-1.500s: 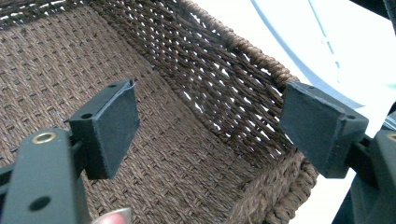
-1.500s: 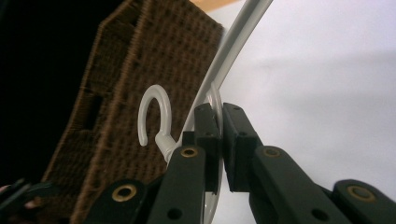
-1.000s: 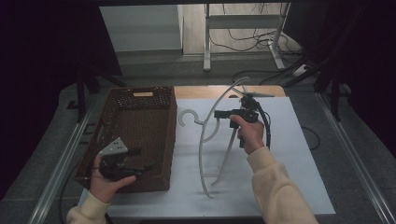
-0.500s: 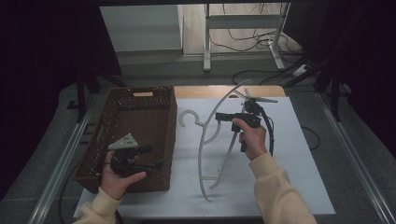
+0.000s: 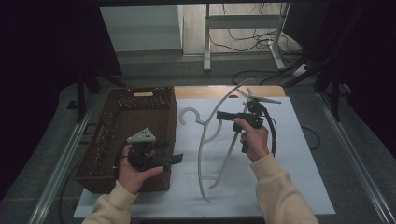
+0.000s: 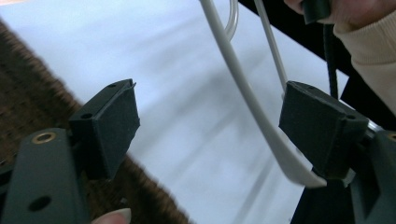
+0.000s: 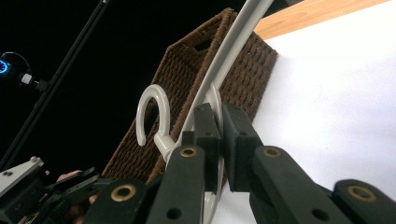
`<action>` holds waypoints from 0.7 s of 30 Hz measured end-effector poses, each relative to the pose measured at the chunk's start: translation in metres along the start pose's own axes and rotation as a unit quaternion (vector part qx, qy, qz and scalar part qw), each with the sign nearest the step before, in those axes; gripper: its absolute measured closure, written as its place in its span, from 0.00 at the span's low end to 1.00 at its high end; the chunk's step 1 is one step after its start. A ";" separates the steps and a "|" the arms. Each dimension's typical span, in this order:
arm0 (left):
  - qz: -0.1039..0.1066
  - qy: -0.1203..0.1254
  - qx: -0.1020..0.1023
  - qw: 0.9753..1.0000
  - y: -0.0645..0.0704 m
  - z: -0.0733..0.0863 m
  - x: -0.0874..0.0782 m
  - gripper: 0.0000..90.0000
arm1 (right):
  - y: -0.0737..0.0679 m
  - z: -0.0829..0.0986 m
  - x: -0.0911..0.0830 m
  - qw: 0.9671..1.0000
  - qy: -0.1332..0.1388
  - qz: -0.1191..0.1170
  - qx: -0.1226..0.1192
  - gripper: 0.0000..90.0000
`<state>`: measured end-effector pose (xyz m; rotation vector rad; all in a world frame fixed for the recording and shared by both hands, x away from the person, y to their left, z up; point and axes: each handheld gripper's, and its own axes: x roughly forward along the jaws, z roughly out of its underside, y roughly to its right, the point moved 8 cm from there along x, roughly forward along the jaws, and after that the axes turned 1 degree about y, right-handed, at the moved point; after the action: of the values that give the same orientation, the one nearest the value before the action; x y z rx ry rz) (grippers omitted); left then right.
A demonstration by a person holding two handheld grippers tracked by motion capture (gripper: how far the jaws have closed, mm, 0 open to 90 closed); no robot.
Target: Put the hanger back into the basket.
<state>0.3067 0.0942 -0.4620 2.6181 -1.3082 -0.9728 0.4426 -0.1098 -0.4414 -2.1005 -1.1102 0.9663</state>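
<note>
The right gripper [image 7: 219,140] is clamped on the white plastic clothes hanger [image 7: 205,98]: its two black jaws are drawn almost together with the hanger's frame pinched between them, just beside the base of the curved hook. In the high view the right gripper [image 5: 223,115] is seen holding the hanger [image 5: 205,140] near its top, above the white sheet [image 5: 299,177] that covers the table, with the hanger's lower end down near the sheet.

The left gripper [image 6: 210,126] is held with its jaws spread wide, and nothing is gripped between them. One arm of the hanger [image 6: 252,107] is seen crossing the gap and passing close against the right-hand pad; whether it touches cannot be told. In the high view the left gripper [image 5: 175,159] is held over the near corner of the brown woven wicker basket [image 5: 121,121], left of the hanger.
</note>
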 end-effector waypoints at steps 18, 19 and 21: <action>0.042 -0.015 -0.044 0.998 0.011 -0.014 0.043 0.30 | -0.023 0.005 0.000 0.999 0.015 -0.042 -0.003 0.94; 0.049 -0.016 -0.048 0.998 0.010 -0.015 0.045 0.35 | -0.025 0.006 0.001 0.999 0.015 -0.051 0.002 0.94; 0.056 -0.017 -0.054 0.997 0.011 -0.015 0.049 0.37 | -0.026 0.007 0.001 0.998 0.014 -0.054 0.004 0.94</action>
<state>0.3291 0.0484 -0.4714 2.4325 -1.3528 -1.0439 0.4259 -0.0948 -0.4264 -2.0197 -1.1917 0.8856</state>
